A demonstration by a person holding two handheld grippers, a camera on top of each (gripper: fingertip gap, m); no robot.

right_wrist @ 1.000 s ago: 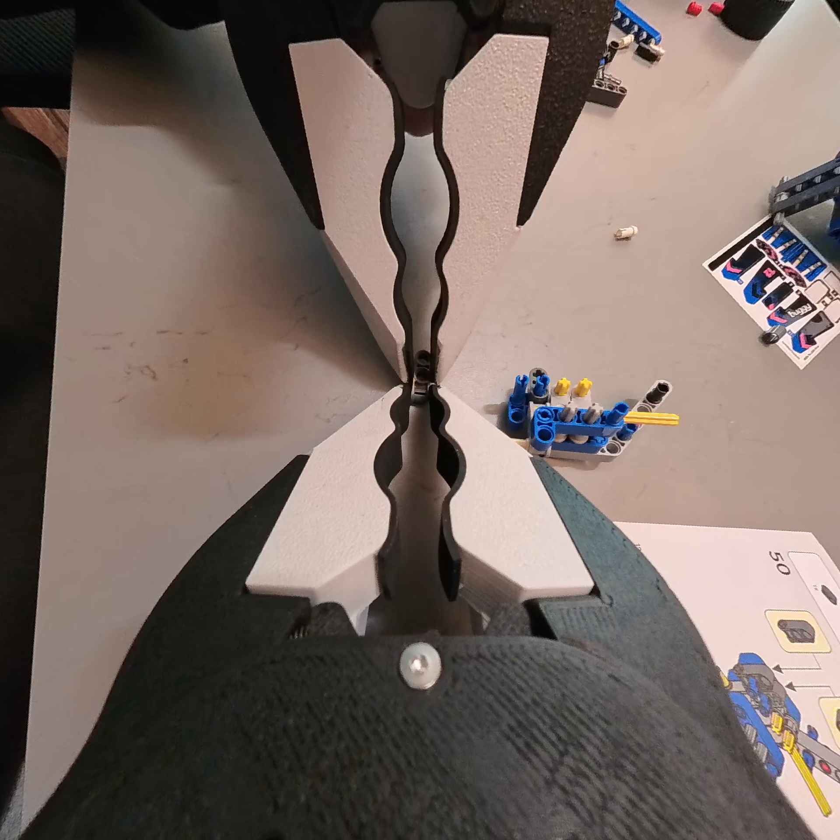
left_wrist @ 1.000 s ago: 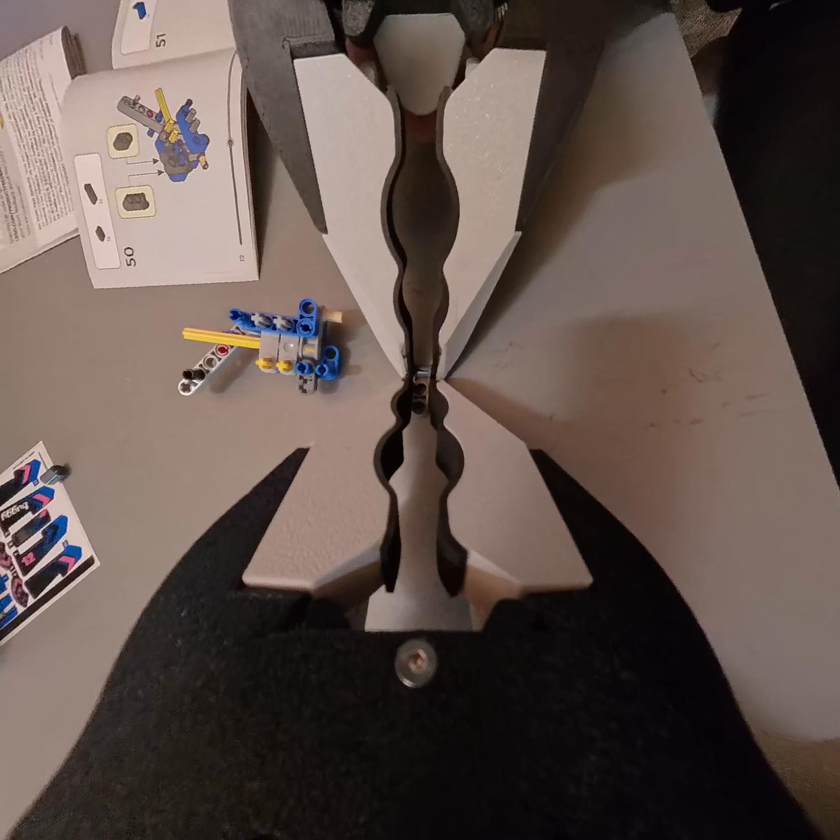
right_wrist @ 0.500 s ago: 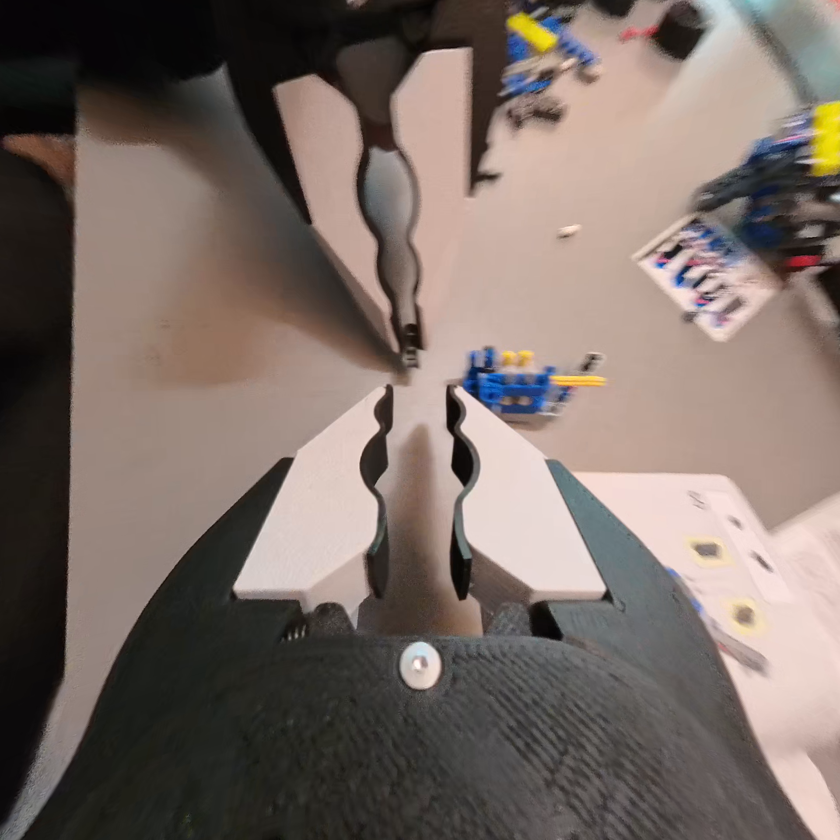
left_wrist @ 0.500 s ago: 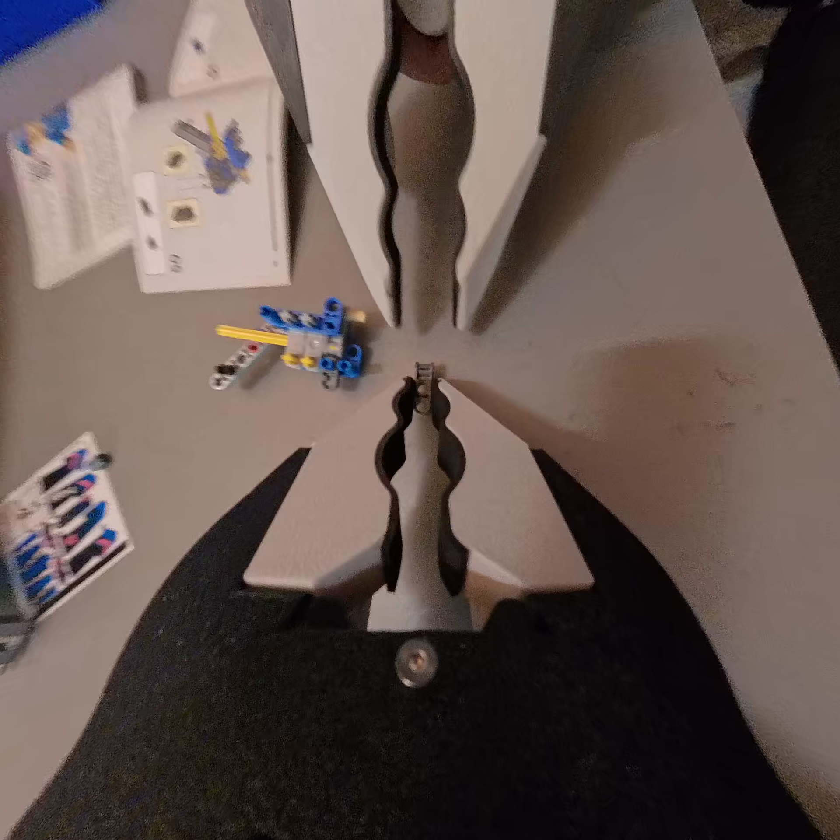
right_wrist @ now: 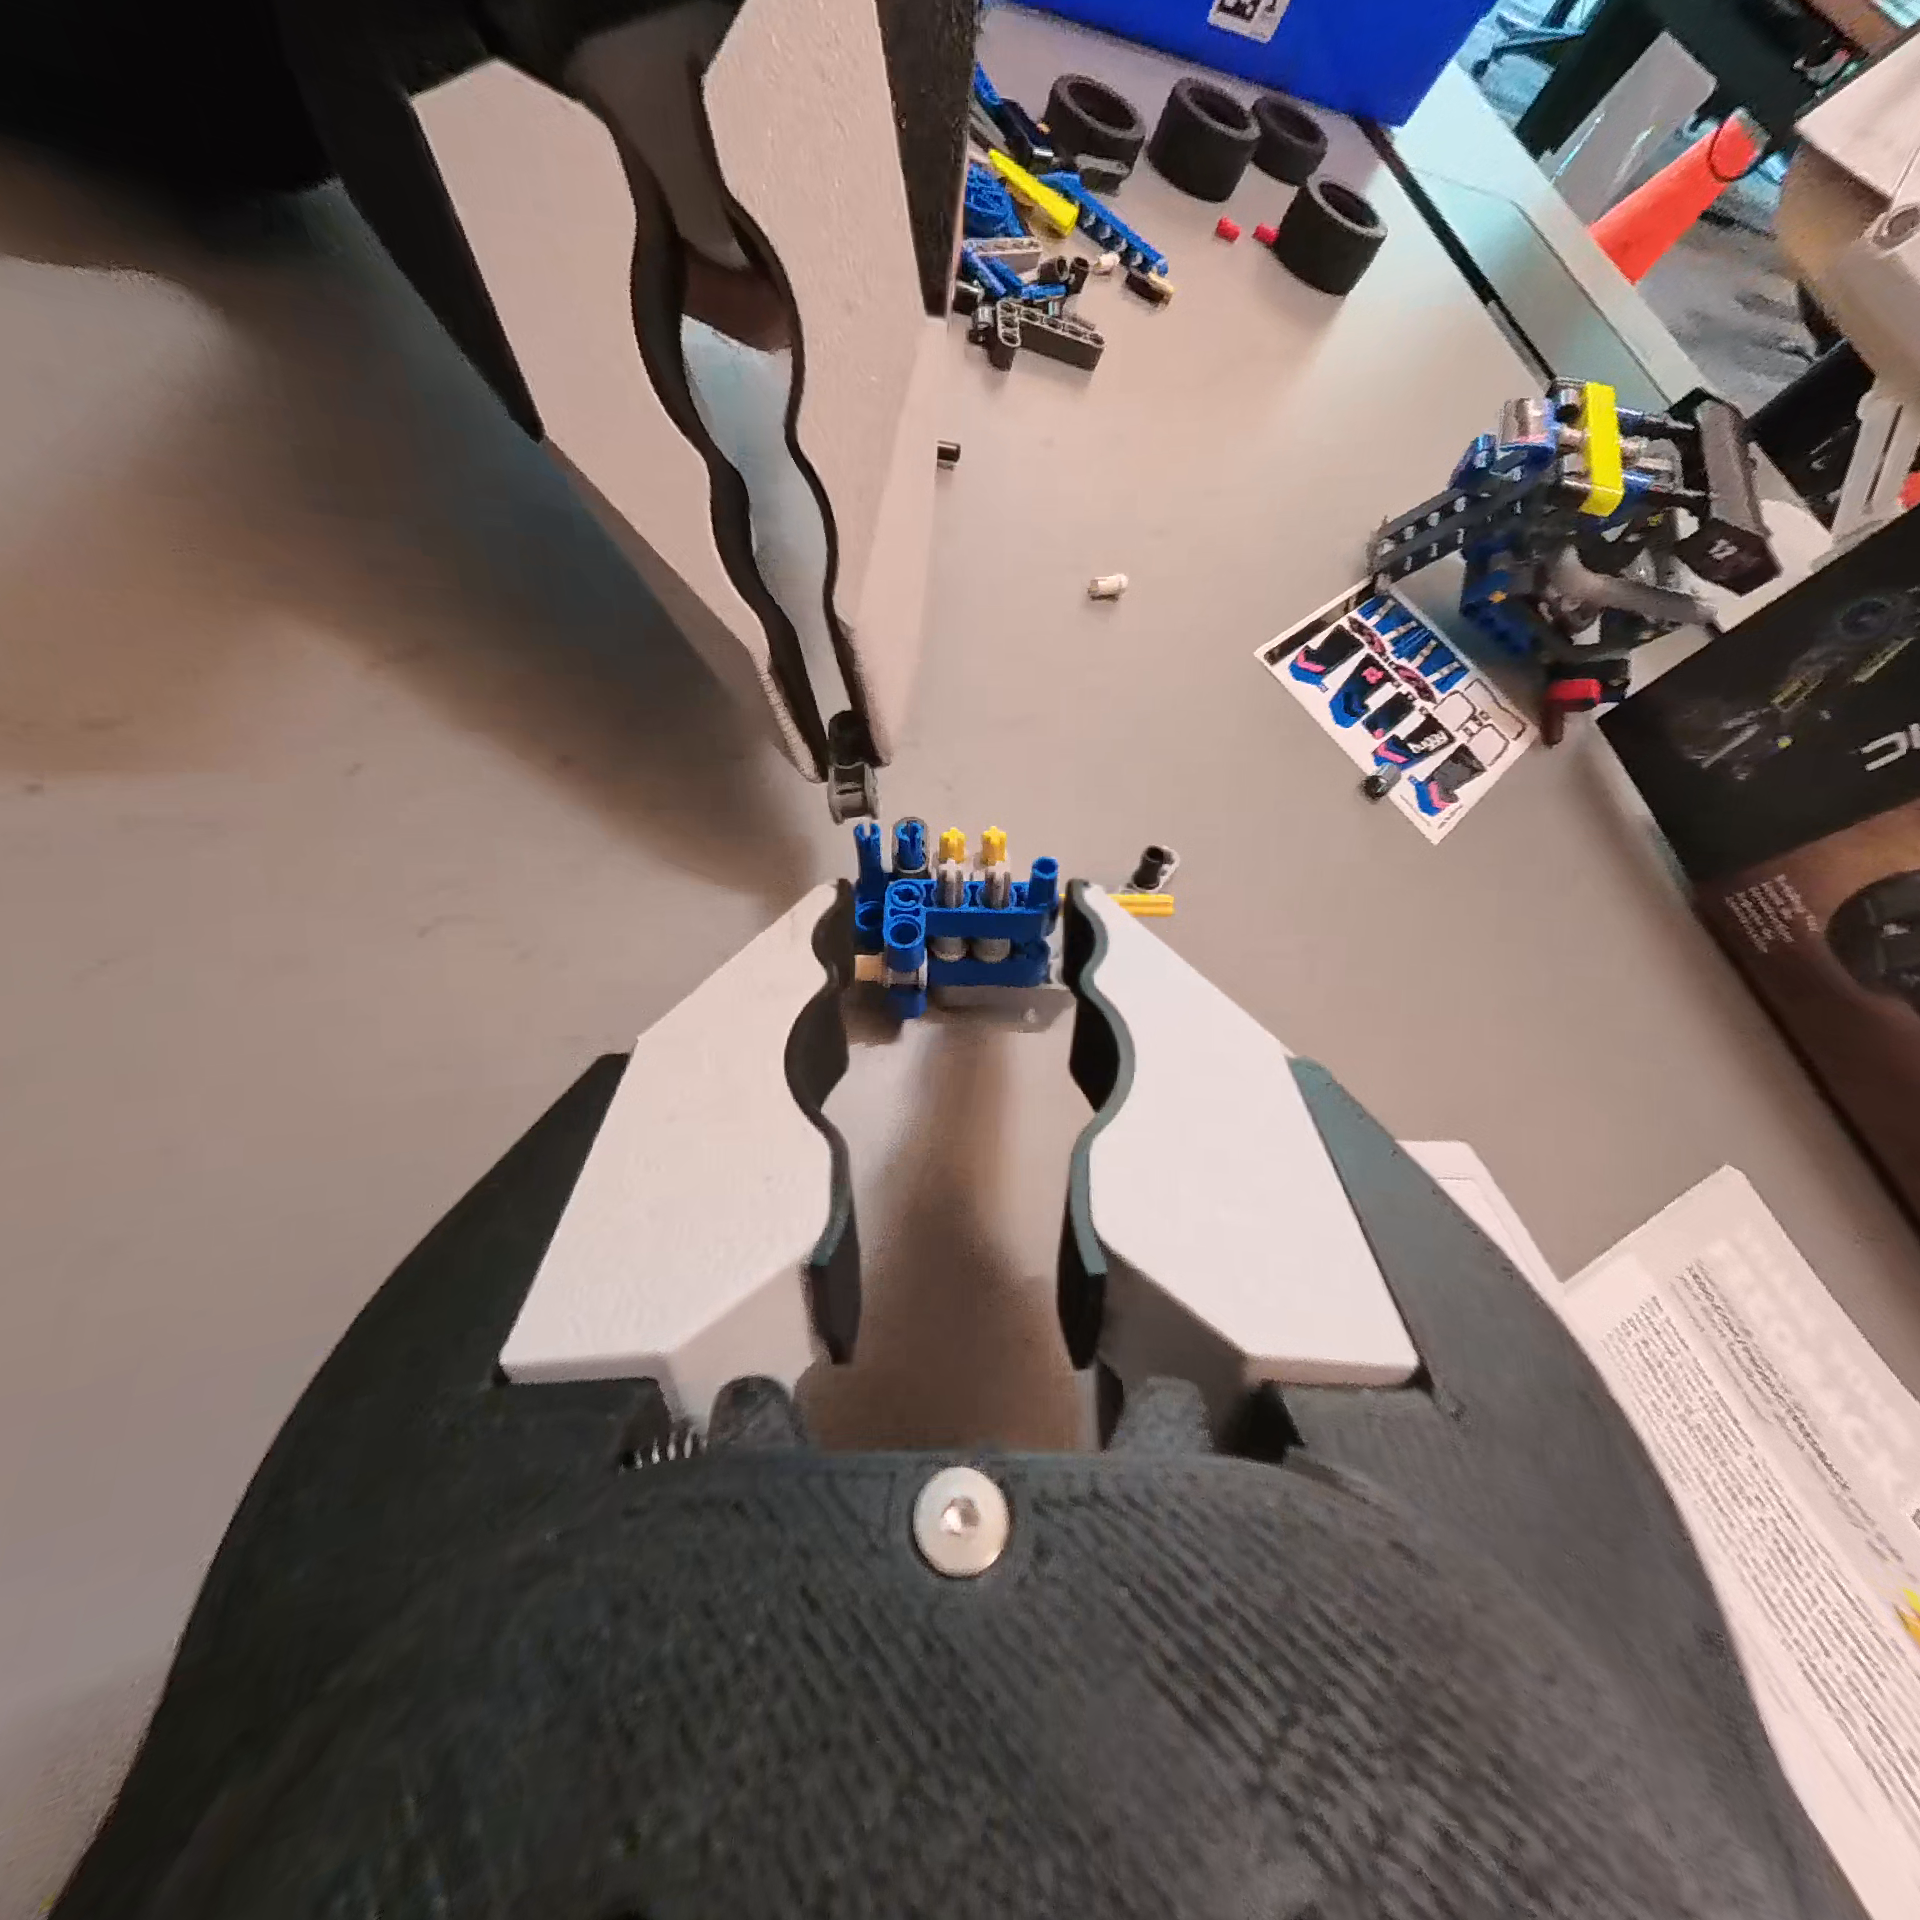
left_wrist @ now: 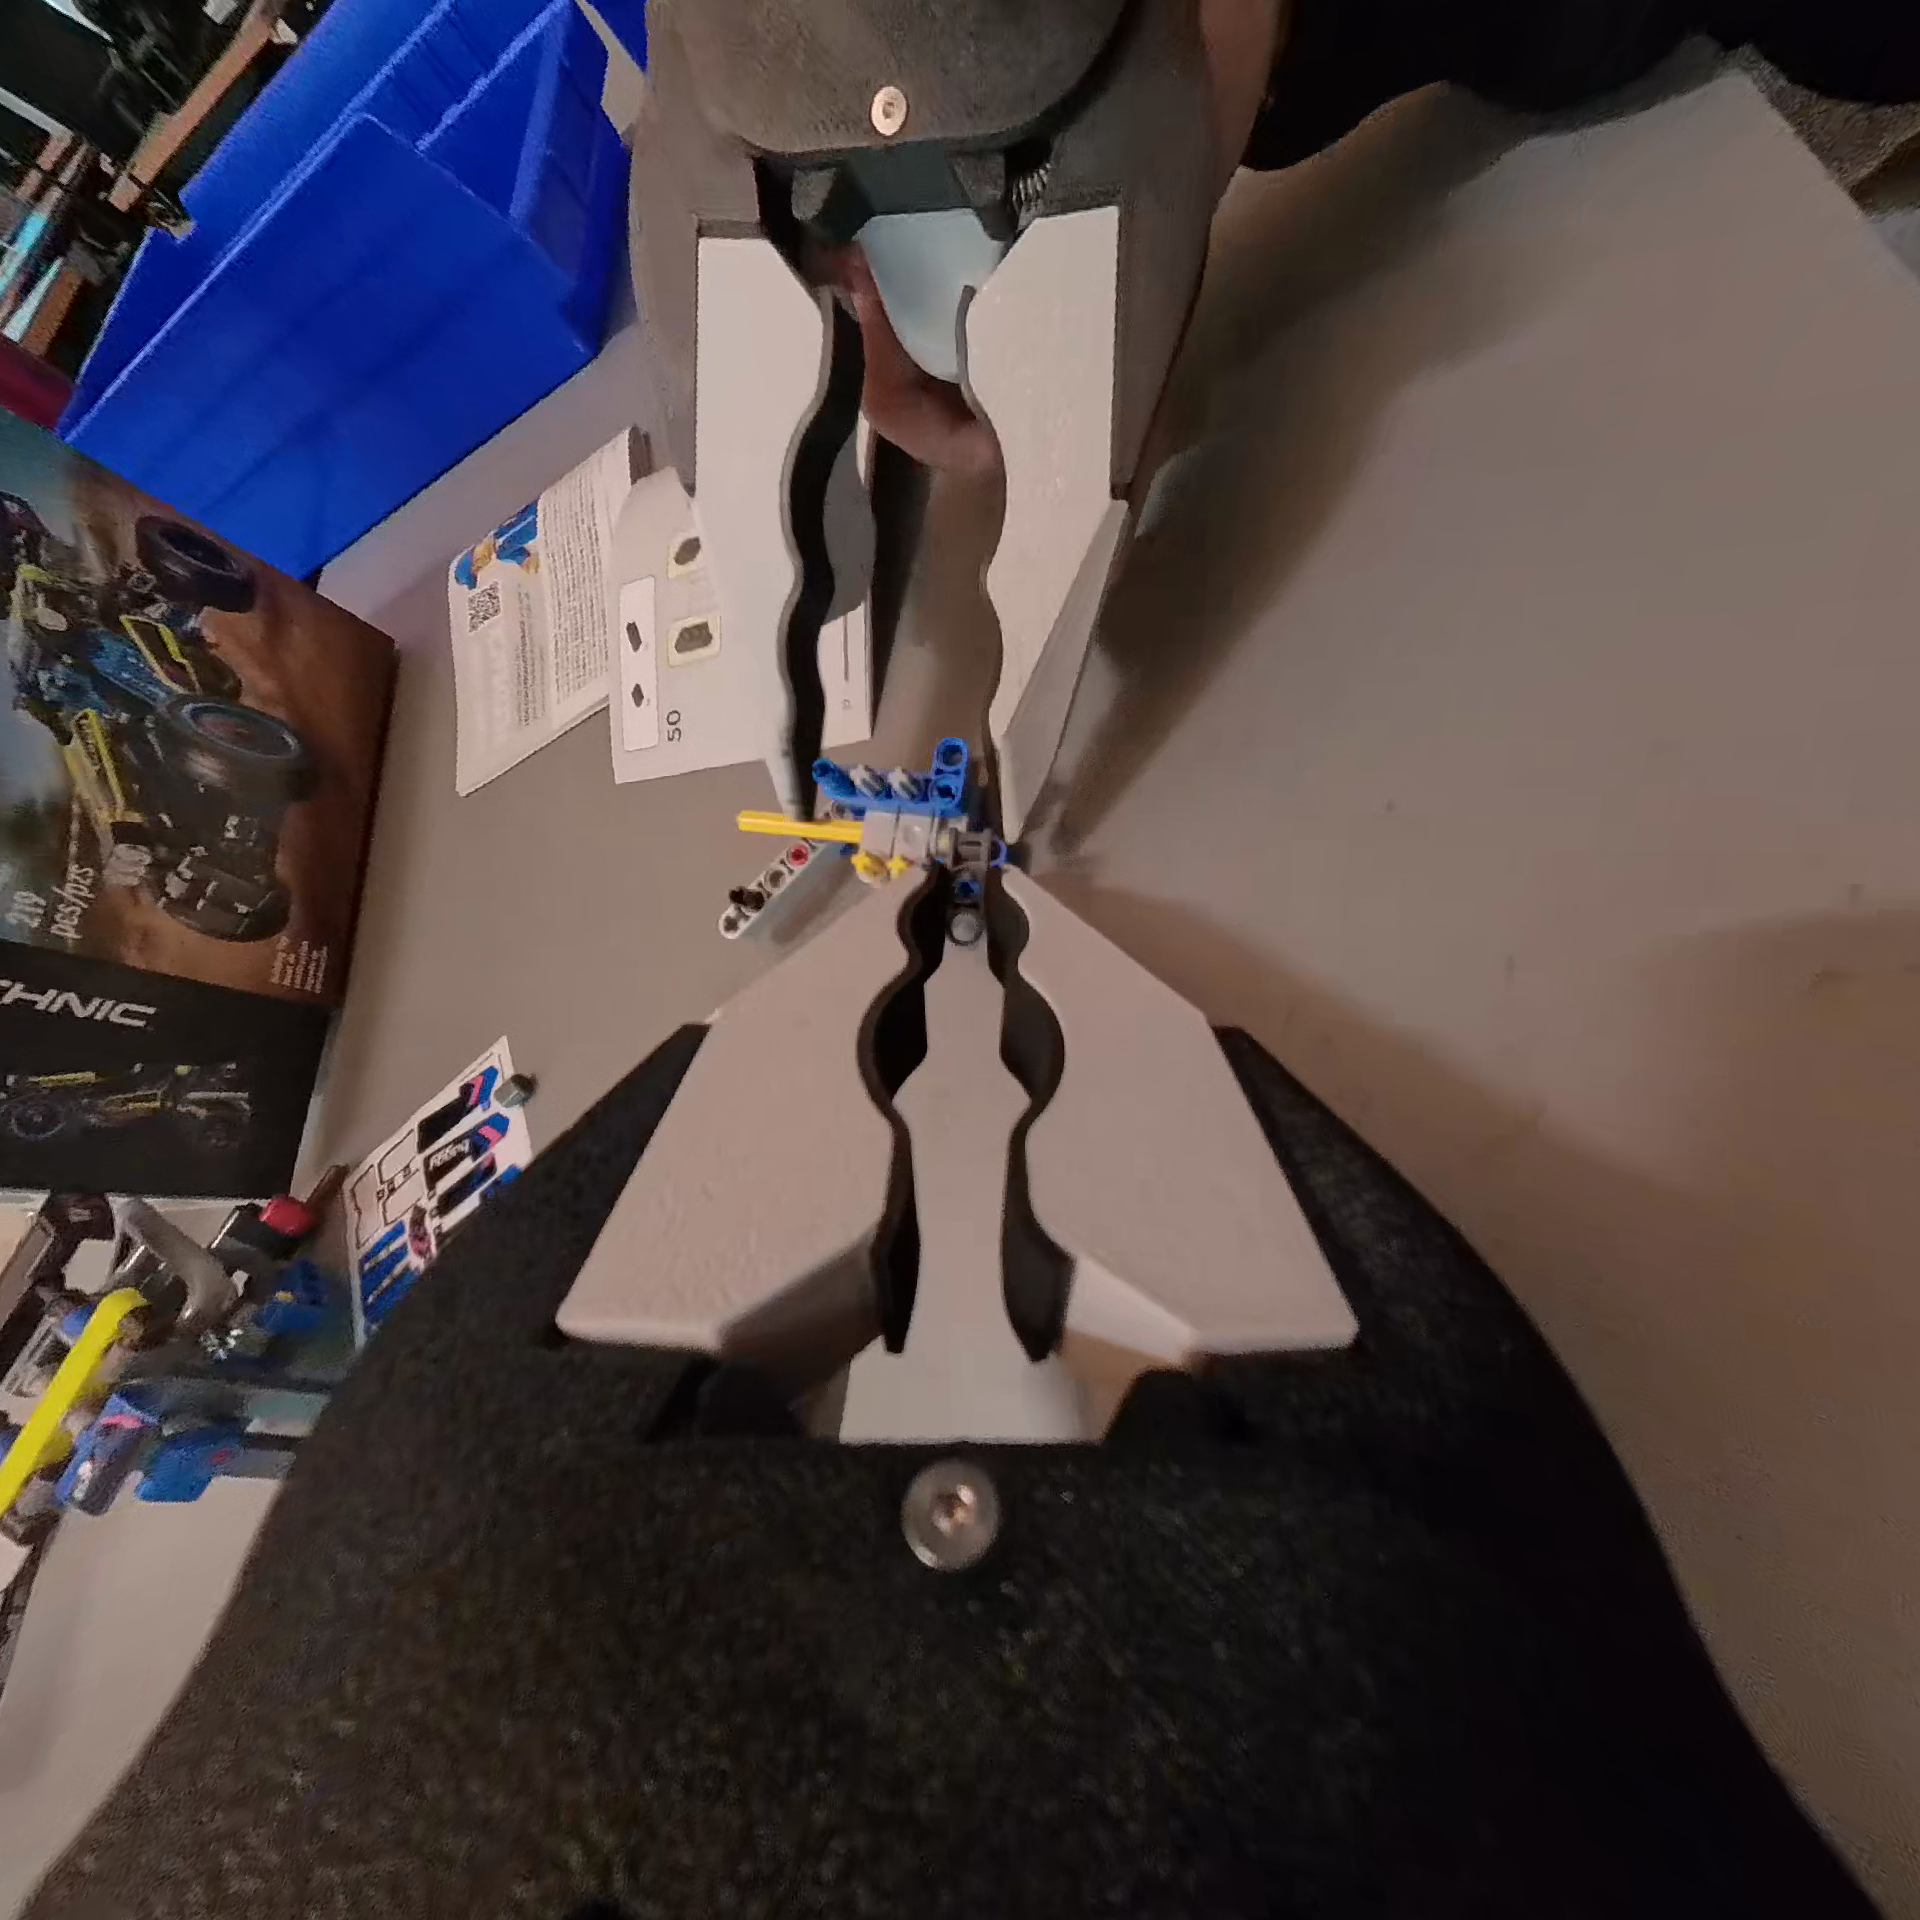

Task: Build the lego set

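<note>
The build is partway through. A small blue and grey sub-assembly with two yellow axle ends and a yellow axle sticking out of one side sits on the grey desk, and a larger, partly built vehicle chassis stands near the sticker sheet beside the set's box.

The right gripper has its fingers spread wide on either side of the sub-assembly, their tips close to its ends; whether they press on it I cannot tell. The left gripper has its fingers drawn narrow, pinching a small dark grey connector piece, with its tip just above the sub-assembly's upper edge, not yet seated as far as I can judge.

Much appears to be left. Four black tyres and a heap of loose blue, yellow and black beams lie at the desk's far end, a pale pin lies alone, the sticker sheet looks mostly unused, and the instruction booklet lies open.
</note>
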